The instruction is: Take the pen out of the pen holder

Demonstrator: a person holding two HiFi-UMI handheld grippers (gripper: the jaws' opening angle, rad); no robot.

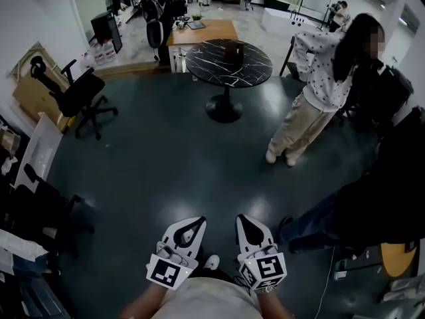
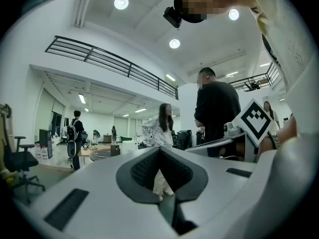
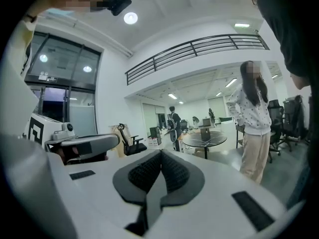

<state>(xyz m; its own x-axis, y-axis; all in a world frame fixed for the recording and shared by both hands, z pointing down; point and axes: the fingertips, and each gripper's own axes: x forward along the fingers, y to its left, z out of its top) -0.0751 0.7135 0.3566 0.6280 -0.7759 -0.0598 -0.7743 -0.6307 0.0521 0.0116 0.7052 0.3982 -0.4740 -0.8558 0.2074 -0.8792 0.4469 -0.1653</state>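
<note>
Zero progress on this one as far as I can see, the pen job hasn't begun. Both tools sit low and close to the person's body in the head view, side by side and pointing out over a bare dark floor (image 1: 166, 171). The left gripper (image 1: 194, 223) has its jaws pinched together with nothing between them; its own view just shows the pads meeting at the tips with the room beyond. Same story for the right gripper (image 1: 247, 222), closed up and empty. As for the pen and its holder, honestly I can't pick them out for sure. The only candidate is a small dark boxy thing (image 1: 231, 48) standing on the round black table (image 1: 199, 64), which is well apart from the grippers, across the open floor. It's too small to say whether it's a holder or whether a pen sticks out of it. A person in a spotted top (image 1: 319, 85) stands to the right of that table, and an office chair (image 1: 76, 95) is parked off to the left. So my read is that everything is left to do: get over to the table, confirm that's the holder, open one gripper, close it on the pen and lift it clear.
</note>
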